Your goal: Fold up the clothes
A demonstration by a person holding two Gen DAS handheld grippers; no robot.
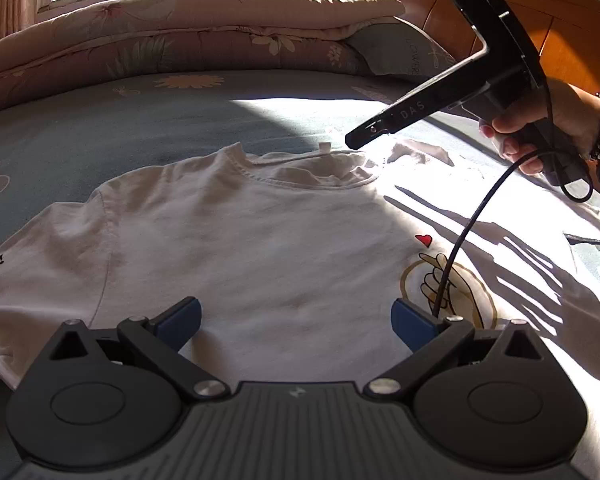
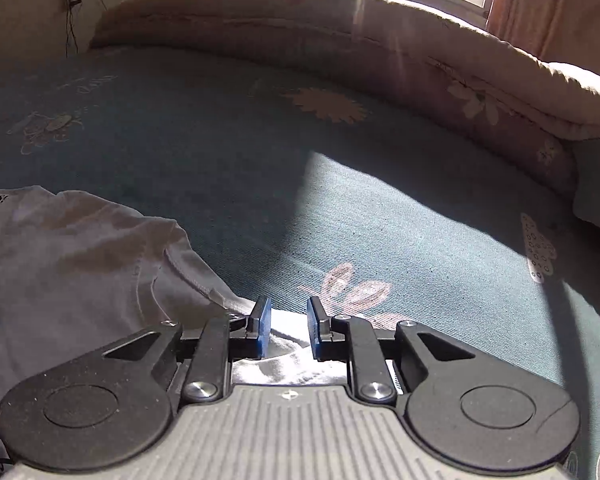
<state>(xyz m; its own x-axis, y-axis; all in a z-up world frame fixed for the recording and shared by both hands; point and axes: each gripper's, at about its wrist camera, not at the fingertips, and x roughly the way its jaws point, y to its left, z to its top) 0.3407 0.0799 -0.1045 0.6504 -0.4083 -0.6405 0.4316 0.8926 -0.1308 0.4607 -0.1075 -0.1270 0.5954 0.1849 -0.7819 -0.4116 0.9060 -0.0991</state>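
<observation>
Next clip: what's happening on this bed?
A person holding a gripper in each hand is starting to fold a white cotton T-shirt spread flat on the teal flower-print bedsheet. The left gripper hovers wide open over the shirt's chest. The right gripper, partly open, has its fingers either side of fabric near the collar. No fold shows yet.
</observation>
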